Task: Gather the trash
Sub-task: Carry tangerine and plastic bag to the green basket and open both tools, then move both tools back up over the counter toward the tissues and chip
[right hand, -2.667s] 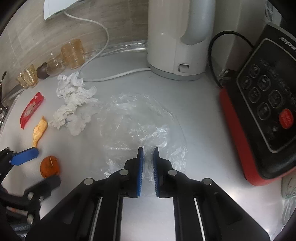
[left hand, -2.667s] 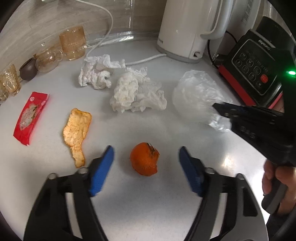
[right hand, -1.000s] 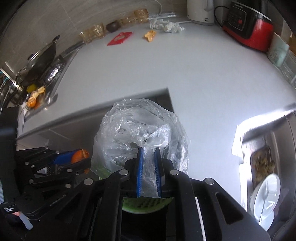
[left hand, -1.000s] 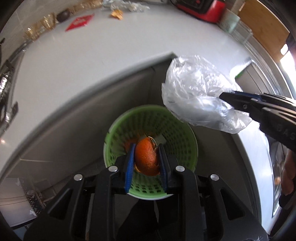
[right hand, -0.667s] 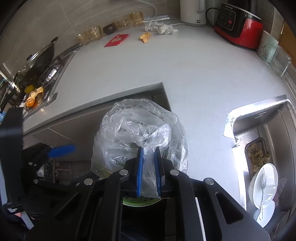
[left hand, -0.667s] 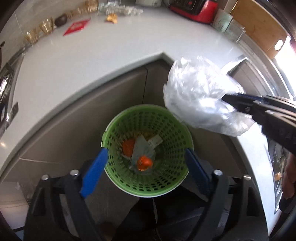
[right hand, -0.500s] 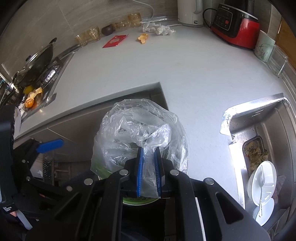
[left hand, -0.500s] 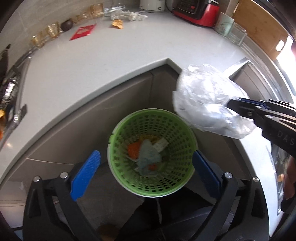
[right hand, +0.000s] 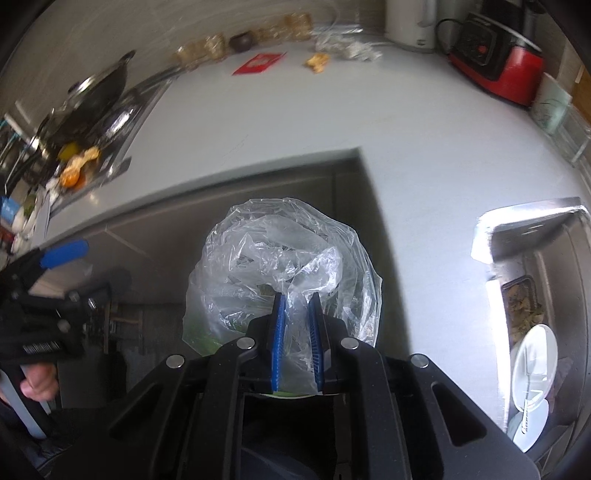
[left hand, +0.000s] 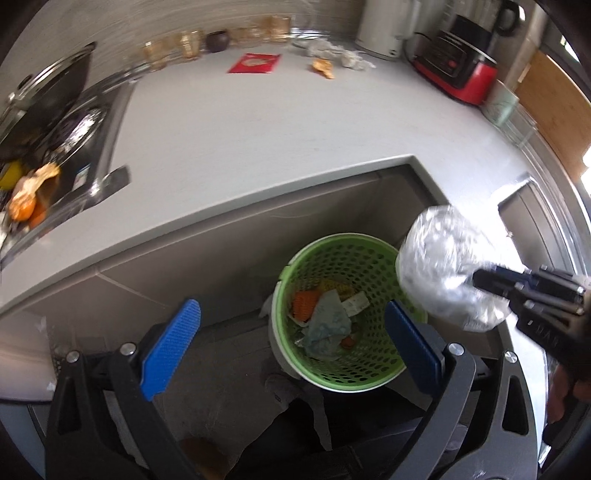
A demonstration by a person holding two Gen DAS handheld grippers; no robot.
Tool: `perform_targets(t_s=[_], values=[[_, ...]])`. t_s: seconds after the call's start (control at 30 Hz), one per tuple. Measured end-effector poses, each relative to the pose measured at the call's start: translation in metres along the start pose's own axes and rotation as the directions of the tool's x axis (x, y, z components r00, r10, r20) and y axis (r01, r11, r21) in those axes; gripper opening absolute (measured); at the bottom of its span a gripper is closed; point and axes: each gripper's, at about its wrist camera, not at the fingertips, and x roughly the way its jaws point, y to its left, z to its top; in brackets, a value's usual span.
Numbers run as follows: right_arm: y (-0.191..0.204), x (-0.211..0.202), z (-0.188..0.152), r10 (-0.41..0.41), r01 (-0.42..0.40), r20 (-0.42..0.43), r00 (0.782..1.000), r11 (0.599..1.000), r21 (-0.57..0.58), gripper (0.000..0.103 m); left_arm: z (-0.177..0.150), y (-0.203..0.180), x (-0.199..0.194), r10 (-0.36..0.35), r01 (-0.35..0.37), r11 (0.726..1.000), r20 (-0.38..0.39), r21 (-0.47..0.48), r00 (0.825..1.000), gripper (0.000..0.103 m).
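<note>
A green perforated waste basket (left hand: 369, 254) stands on the floor below the counter's inner corner, with orange peel (left hand: 304, 301) and paper scraps inside. My left gripper (left hand: 291, 332) hangs open and empty above it, shifted to the basket's left. My right gripper (right hand: 297, 314) is shut on a crumpled clear plastic bag (right hand: 284, 258), also seen as the bag (left hand: 443, 273) hanging over the basket's right rim. Far back on the counter lie a red wrapper (left hand: 255, 63), a strip of peel (left hand: 323, 67) and crumpled tissues (left hand: 347, 55).
A grey L-shaped counter (left hand: 258, 140) wraps around the basket. A stove with a pan (left hand: 55, 110) and orange scraps (left hand: 26, 199) is at left. A white kettle (left hand: 384, 29) and red appliance (left hand: 458, 70) stand at the back, a sink with dishes (right hand: 532, 332) at right.
The left gripper opened and dropped the orange into the basket, then rose and slid left. The right gripper carried the bag closer over the basket's right rim.
</note>
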Motion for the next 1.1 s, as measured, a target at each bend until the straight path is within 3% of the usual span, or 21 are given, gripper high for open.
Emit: perform_targets(t_s=[0.13, 0.2, 0.27, 0.3, 0.63, 1.1], values=[[0.012, 0.028, -0.006, -0.008, 0.006, -0.048, 0.999, 0.999, -0.037, 0.021, -0.007, 0.017, -0.001, 0.016, -0.016, 0.999, -0.006, -0.048, 1.0, 0.095], [0.015, 0.04, -0.008, -0.019, 0.016, -0.063, 0.998, 0.999, -0.047, 0.051, -0.008, 0.024, -0.001, 0.017, -0.017, 0.998, -0.007, -0.063, 1.0, 0.095], [0.017, 0.046, -0.008, -0.05, 0.047, -0.057, 0.997, 0.998, -0.049, 0.071, -0.01, 0.029, -0.002, 0.024, -0.025, 0.997, -0.006, -0.074, 1.0, 0.095], [0.017, 0.047, -0.008, -0.066, 0.063, -0.055, 0.996, 0.997, -0.051, 0.075, -0.011, 0.031, -0.002, 0.027, -0.027, 0.997, -0.007, -0.077, 1.0, 0.095], [0.023, 0.022, -0.001, -0.142, 0.142, -0.003, 0.99, 0.989, -0.047, 0.1, -0.009, 0.045, -0.016, -0.003, 0.011, 0.991, 0.059, -0.131, 0.998, 0.095], [0.022, 0.004, 0.031, -0.19, 0.193, 0.046, 0.981, 0.977, -0.087, 0.101, 0.019, 0.041, -0.01, -0.011, 0.019, 0.993, 0.07, -0.117, 0.997, 0.095]])
